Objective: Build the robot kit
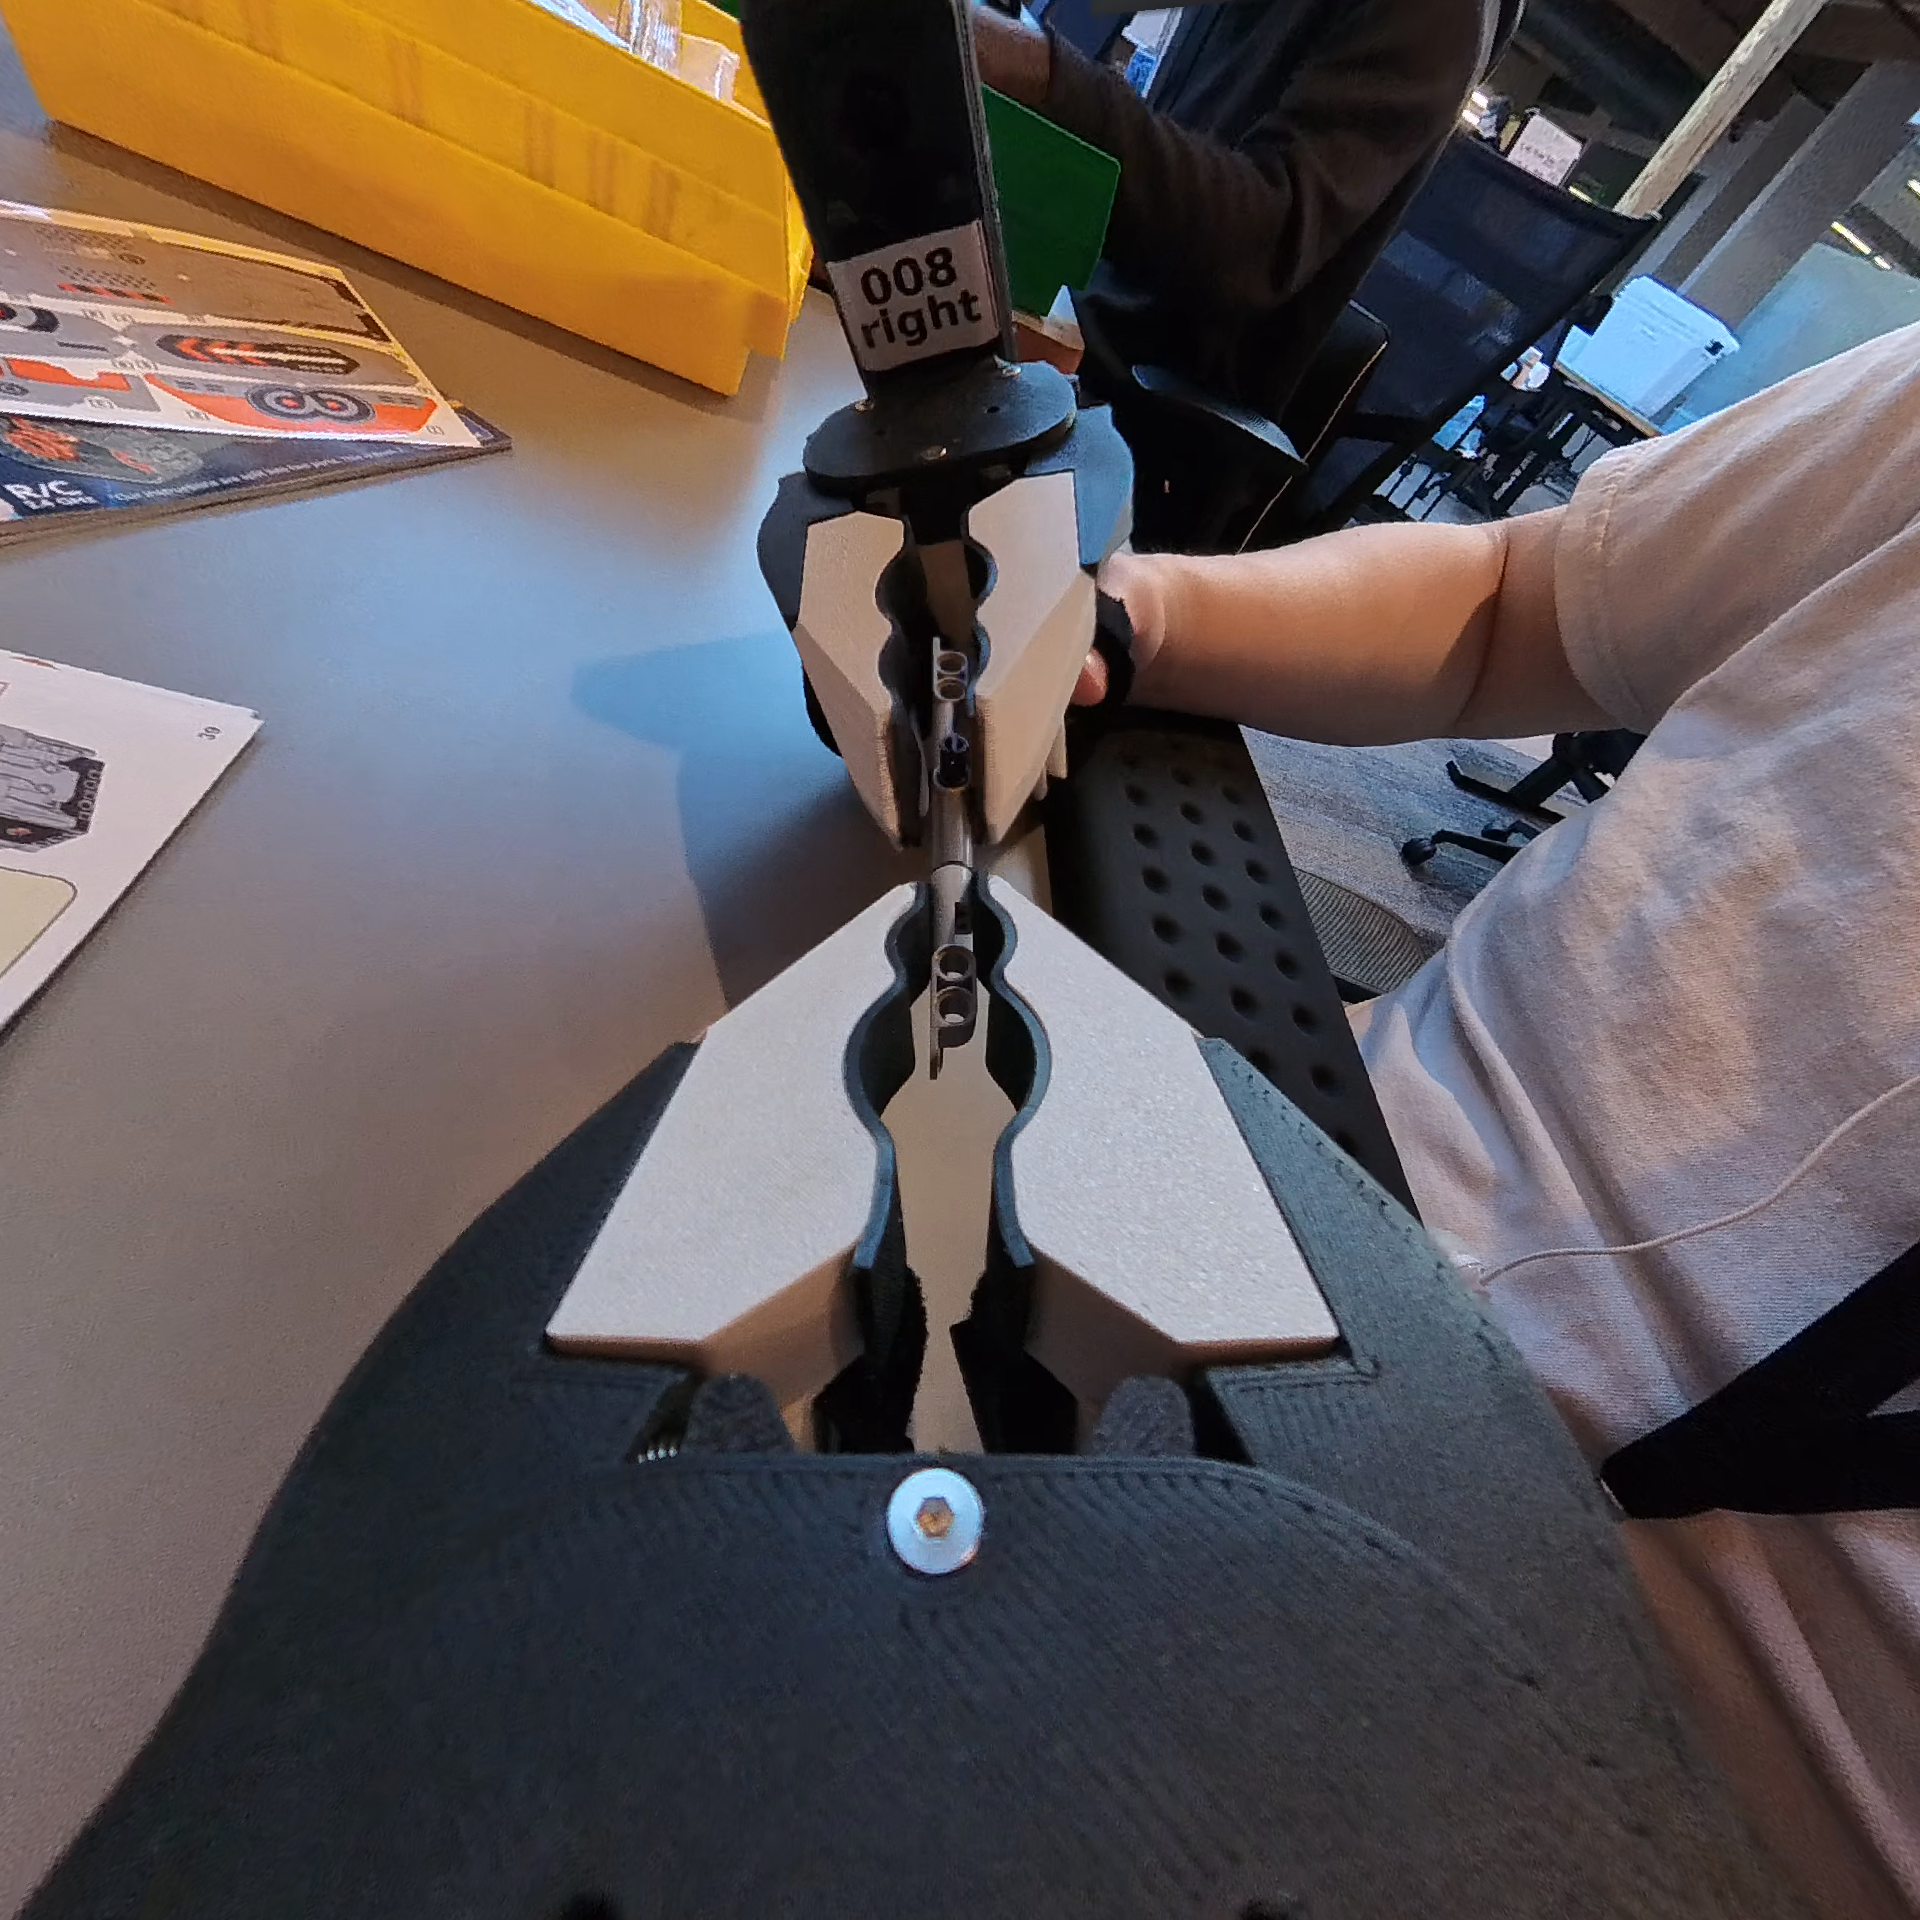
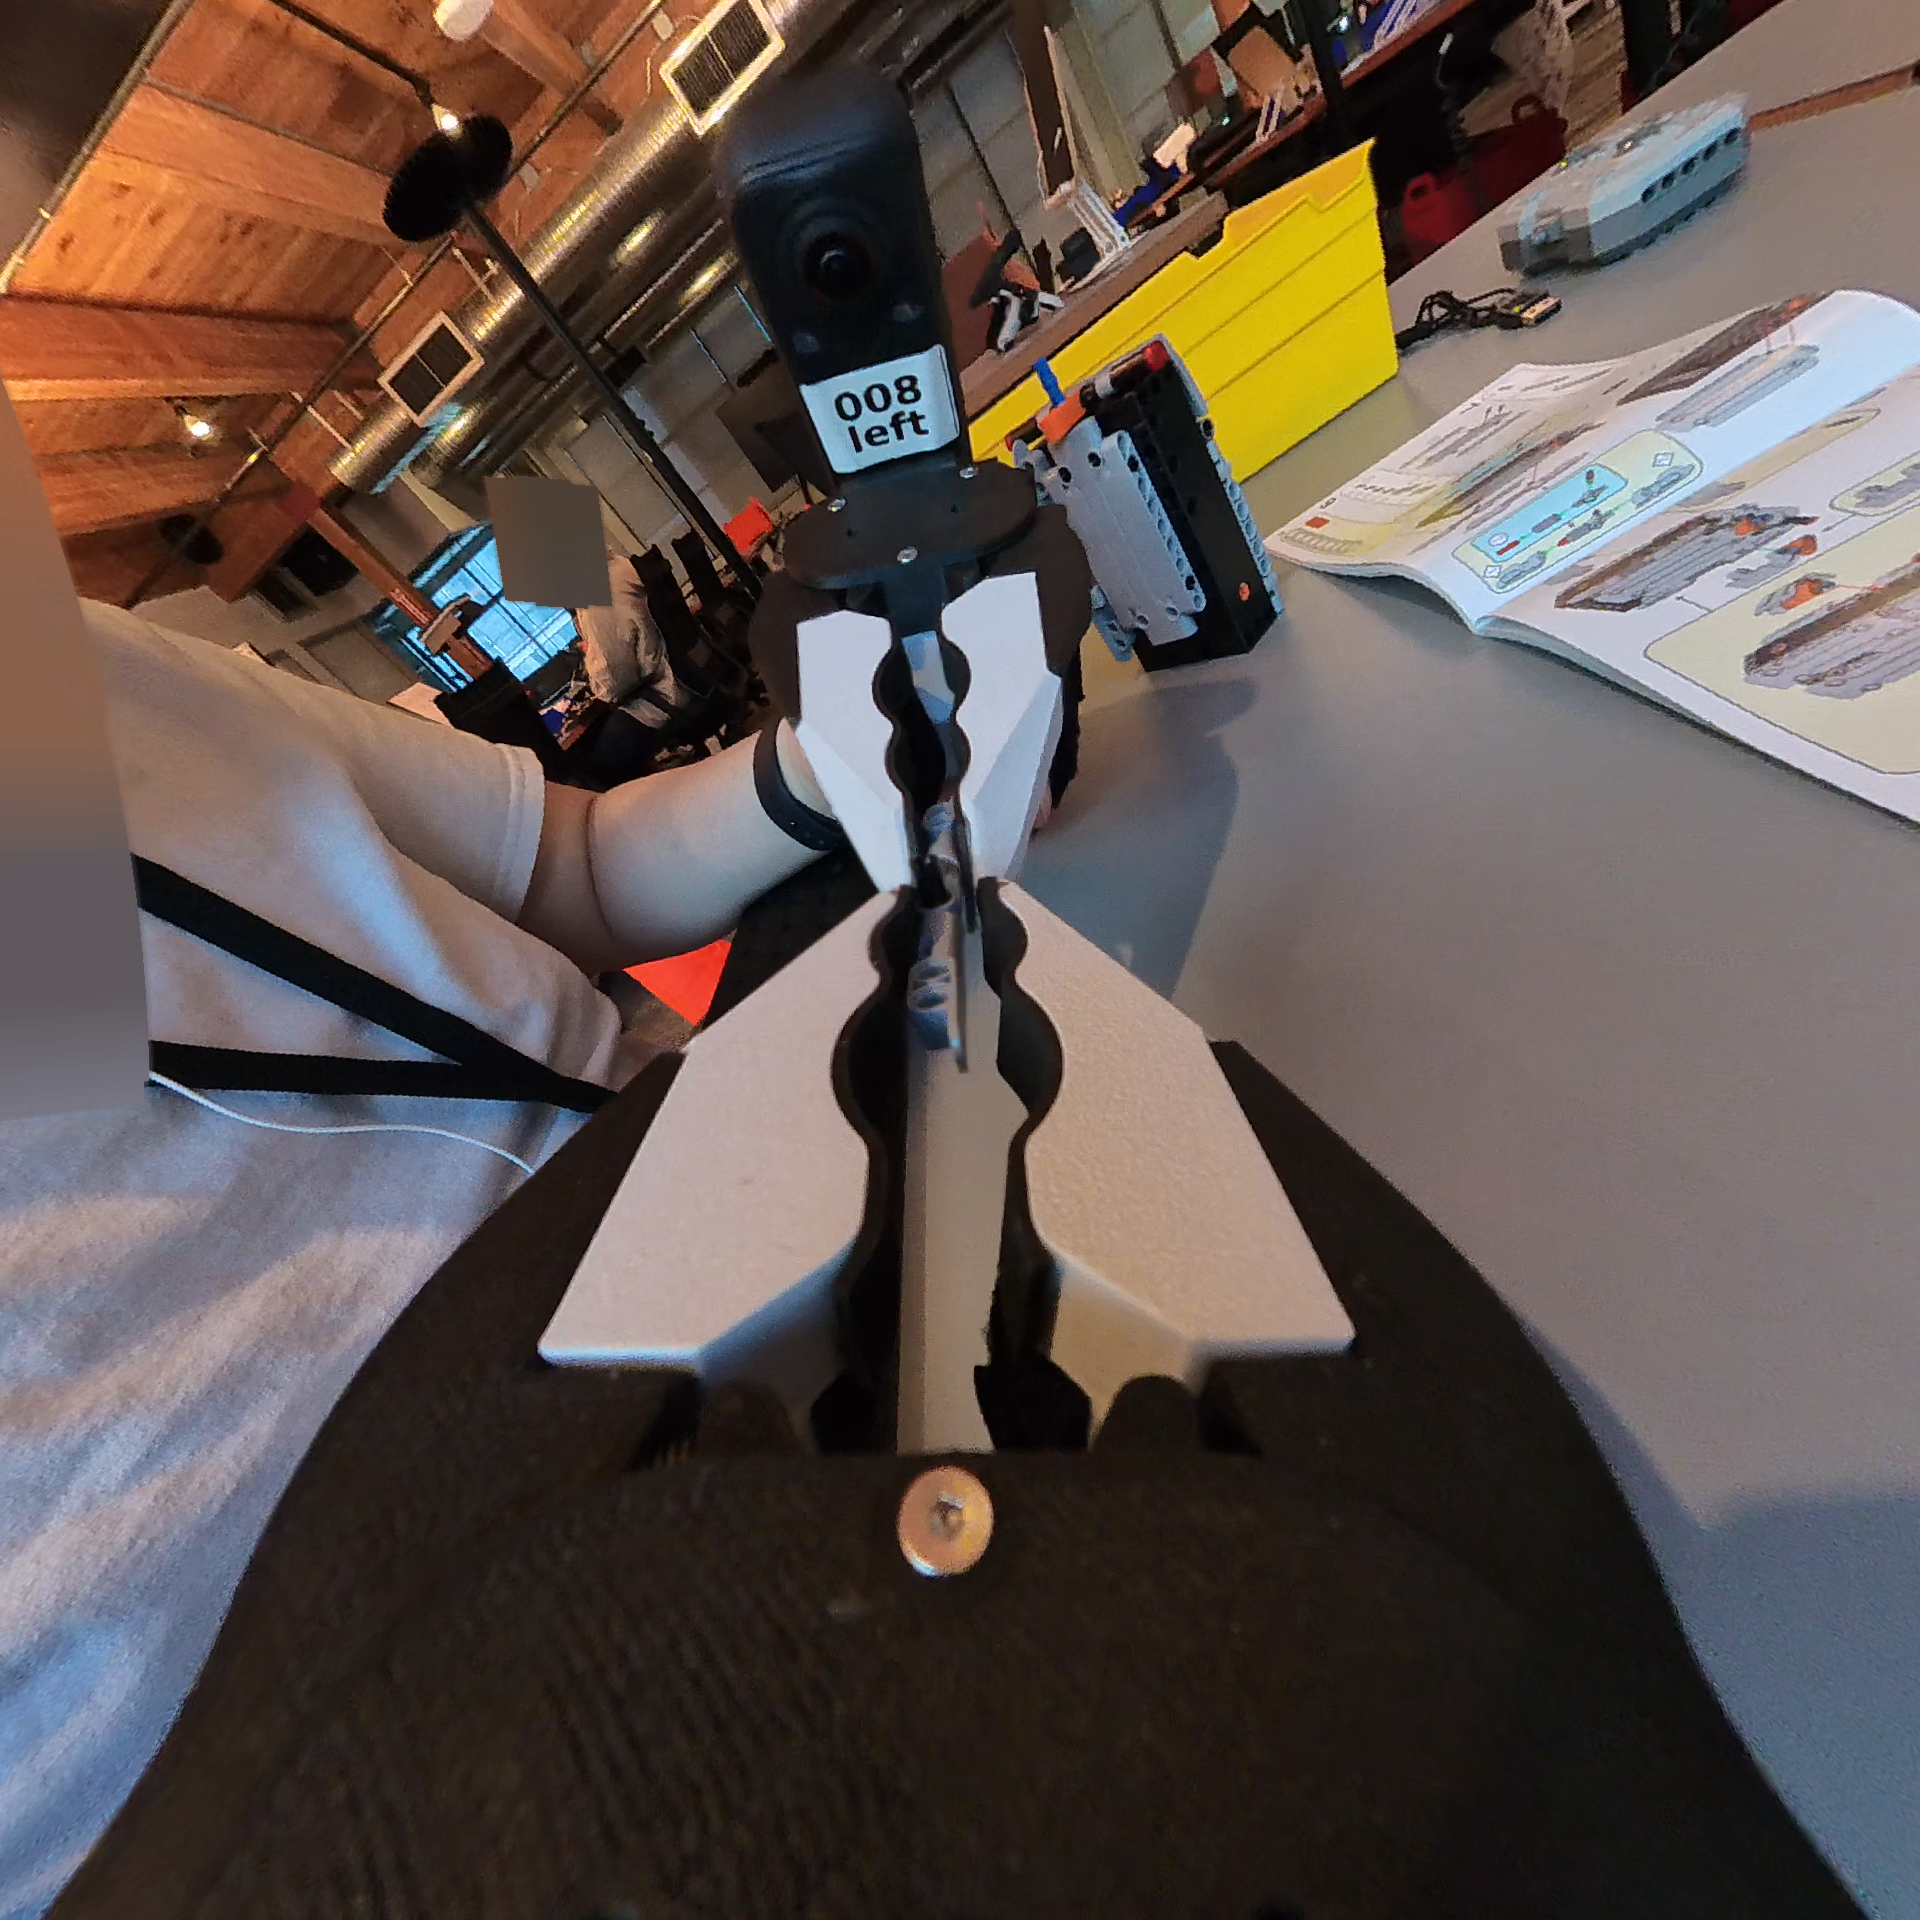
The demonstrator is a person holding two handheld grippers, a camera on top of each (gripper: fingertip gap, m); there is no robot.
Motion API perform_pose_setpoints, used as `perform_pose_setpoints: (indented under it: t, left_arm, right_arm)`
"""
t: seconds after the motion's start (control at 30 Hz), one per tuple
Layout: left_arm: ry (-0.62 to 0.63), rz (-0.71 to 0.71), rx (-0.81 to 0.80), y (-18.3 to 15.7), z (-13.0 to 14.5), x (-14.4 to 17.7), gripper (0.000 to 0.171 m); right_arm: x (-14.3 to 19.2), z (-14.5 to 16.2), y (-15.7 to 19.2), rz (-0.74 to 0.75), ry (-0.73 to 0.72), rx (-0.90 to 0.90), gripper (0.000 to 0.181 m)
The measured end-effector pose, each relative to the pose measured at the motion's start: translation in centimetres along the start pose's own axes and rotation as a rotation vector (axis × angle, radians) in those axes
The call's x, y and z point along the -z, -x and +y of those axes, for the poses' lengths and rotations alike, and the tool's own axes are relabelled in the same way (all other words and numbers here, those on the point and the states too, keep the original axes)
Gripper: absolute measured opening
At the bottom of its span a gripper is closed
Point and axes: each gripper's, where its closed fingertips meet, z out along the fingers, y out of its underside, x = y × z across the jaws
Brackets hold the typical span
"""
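A thin grey toy-brick beam piece with holes (image 1: 948, 987) spans both grippers, which face each other tip to tip above the grey table's (image 1: 416, 831) edge. My left gripper (image 1: 951, 896) is shut on its near end. My right gripper (image 1: 951, 836) is shut on the far end, where a black pin (image 1: 951, 761) shows between the fingers. In the right wrist view, my right gripper (image 2: 948, 909) grips the same grey piece (image 2: 932, 992), and the left gripper (image 2: 940, 871) meets it head on. A person's bare forearms hold both grippers.
A yellow bin (image 1: 468, 156) stands at the back, with a sticker sheet (image 1: 208, 343) and an instruction page (image 1: 83, 810) near it. The right wrist view shows a grey-and-black brick model (image 2: 1153, 520), an open instruction booklet (image 2: 1662, 540) and a grey box unit (image 2: 1621, 197). A black perforated chair (image 1: 1195, 883) is below. Less than 4 cm separates the two grippers' tips.
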Motion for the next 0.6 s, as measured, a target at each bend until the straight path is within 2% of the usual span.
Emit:
perform_pose_setpoints:
  t: [0.37,0.43,0.53,0.6]
  left_arm:
    - [-0.009,0.022,0.036,-0.07,0.09,-0.17,0.005]
    - [-0.003,0.027,0.068,0.07,0.26,-0.03,0.017]
    - [-0.038,0.045,0.065,-0.12,-0.17,0.19,0.005]
    - [-0.029,0.046,0.064,-0.09,0.04,0.11,0.005]
  right_arm:
    - [0.14,-0.01,0.14,0.009,0.012,0.023,0.006]
    - [0.17,0.2,0.38,0.013,0.025,0.056,0.006]
    - [0.32,0.14,0.2,0.015,0.019,0.039,0.006]
    - [0.36,0.24,0.17,0.01,0.023,0.032,0.006]
